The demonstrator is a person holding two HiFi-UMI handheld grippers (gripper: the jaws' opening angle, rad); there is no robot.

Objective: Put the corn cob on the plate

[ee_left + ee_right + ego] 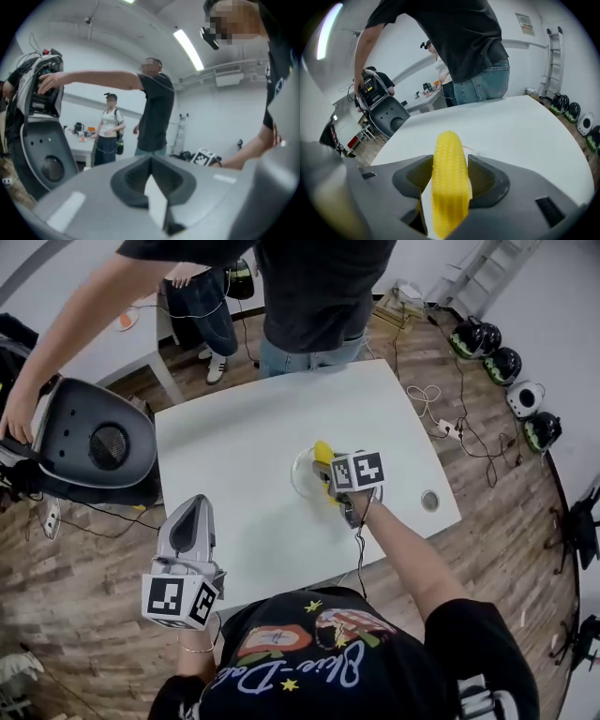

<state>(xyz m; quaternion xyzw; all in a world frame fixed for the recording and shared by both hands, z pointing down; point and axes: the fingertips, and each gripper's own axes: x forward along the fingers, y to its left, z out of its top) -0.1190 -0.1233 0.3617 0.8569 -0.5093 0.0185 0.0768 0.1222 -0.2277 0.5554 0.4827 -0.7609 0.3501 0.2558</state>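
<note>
A yellow corn cob (322, 455) is clamped between the jaws of my right gripper (325, 465), which is shut on it. In the right gripper view the corn cob (449, 180) points away from the camera, its tip sticking out past the right gripper (450, 162). The cob hangs over a pale round plate (300, 476) near the middle of the white table (234, 437). My left gripper (193, 509) is at the table's near left corner, shut and holding nothing. In its own view the left gripper (151, 165) points up into the room.
A person in a dark shirt (314, 296) stands at the table's far edge, one arm stretched to a grey machine (89, 442) on the left. A round cable hole (429, 501) is near the right edge. Cables and helmets (502, 362) lie on the floor.
</note>
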